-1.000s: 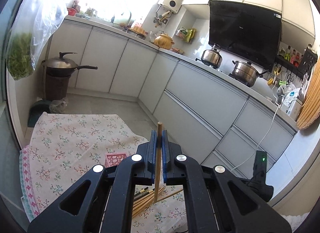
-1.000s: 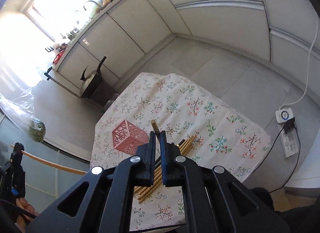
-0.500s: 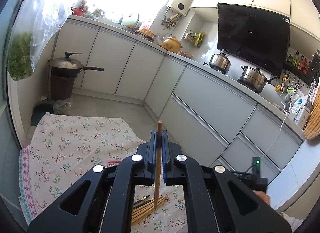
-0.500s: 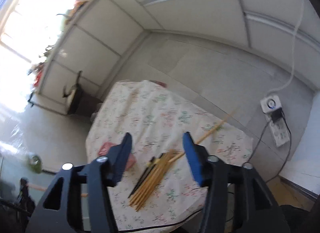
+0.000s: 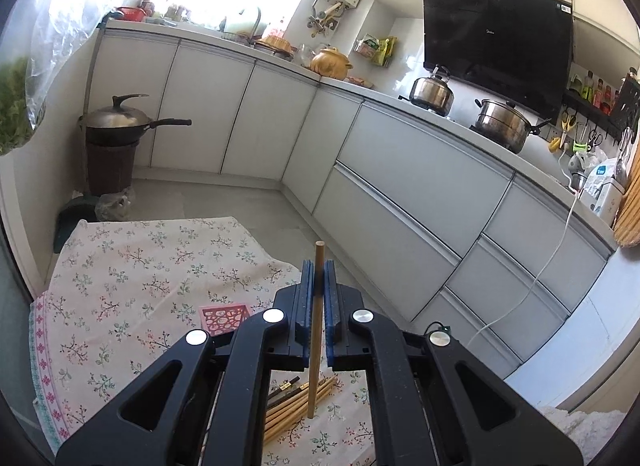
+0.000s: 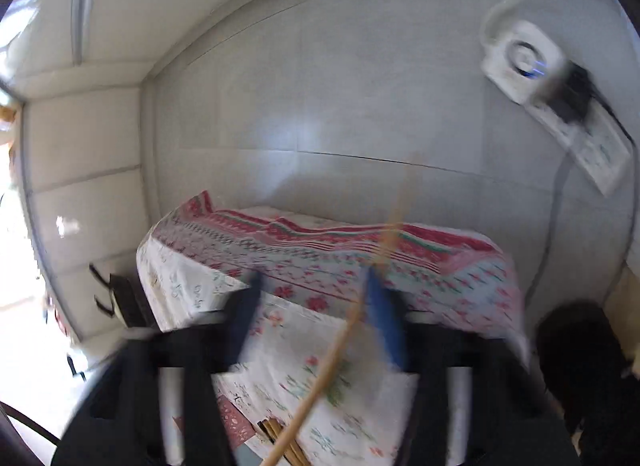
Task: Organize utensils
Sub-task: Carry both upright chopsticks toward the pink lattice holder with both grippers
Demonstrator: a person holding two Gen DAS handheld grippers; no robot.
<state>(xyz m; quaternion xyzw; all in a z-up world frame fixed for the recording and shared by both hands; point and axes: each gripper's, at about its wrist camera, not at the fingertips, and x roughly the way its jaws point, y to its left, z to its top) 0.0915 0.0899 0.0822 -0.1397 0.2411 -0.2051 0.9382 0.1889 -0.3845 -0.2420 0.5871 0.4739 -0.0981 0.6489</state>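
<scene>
Gripping one wooden chopstick (image 5: 316, 330) upright, your left gripper (image 5: 316, 298) is clenched.
Your right gripper (image 6: 316, 306) is closing, blurred; a chopstick (image 6: 344, 342) slants between its jaws, grasp unclear; pile (image 5: 296, 406) at 6 o'clock.

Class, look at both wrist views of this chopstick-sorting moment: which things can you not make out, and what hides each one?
- Pink holder, left wrist view: mostly hidden behind the left gripper.
- Chopstick pile, left wrist view: cut off by the gripper body.
- Right gripper, right wrist view: motion blur; jaws closing, grip on the blurred chopstick unclear.
- Power strip, right wrist view: blurred.
</scene>
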